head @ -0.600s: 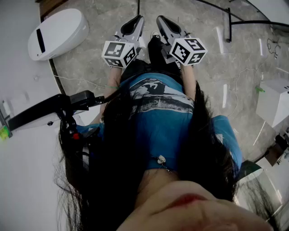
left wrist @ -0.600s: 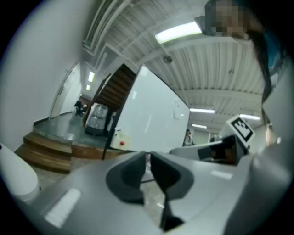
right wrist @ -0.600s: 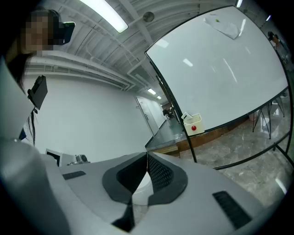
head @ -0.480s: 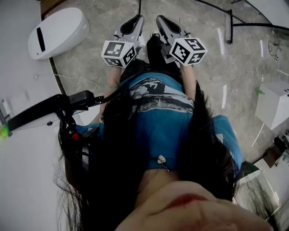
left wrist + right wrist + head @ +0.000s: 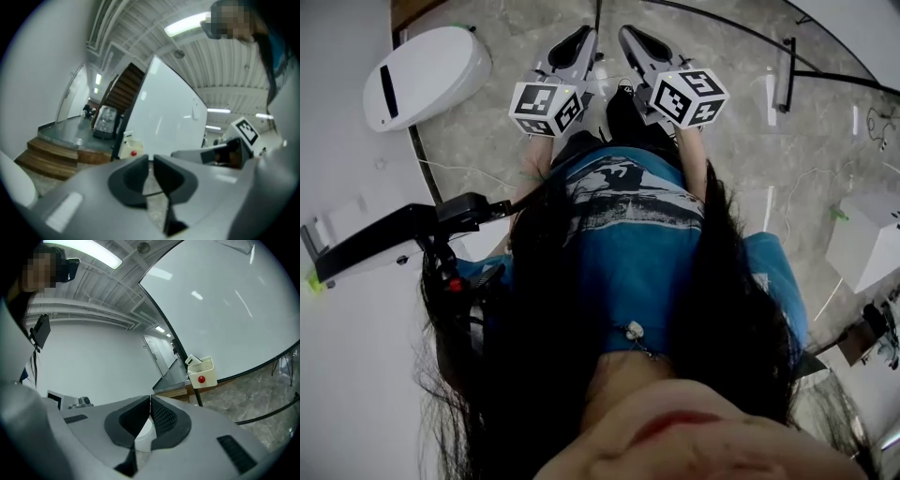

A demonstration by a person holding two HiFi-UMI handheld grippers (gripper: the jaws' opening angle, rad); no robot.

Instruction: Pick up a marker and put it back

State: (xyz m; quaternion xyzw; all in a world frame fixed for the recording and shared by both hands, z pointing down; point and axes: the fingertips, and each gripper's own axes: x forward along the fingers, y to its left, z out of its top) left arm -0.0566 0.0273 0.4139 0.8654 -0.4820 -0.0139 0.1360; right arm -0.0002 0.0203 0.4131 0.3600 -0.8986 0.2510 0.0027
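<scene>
a: left claw [image 5: 151, 164]?
b: all but pressed together, only a sliver of gap, nothing in it. low in the centre of its own view, tips toward the whiteboard [image 5: 164, 112].
a: right claw [image 5: 150, 405]?
b: pressed tight together, empty. cream box [image 5: 205, 373] with a red dot at centre right, by the whiteboard's lower edge.
a: marker?
b: cannot tell where; not made out in any view.
a: head view?
b: both claws side by side at top centre, over grey stone floor [image 5: 478, 131].

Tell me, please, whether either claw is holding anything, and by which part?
Nothing is held: the left claw and the right claw are both closed and empty.
</scene>
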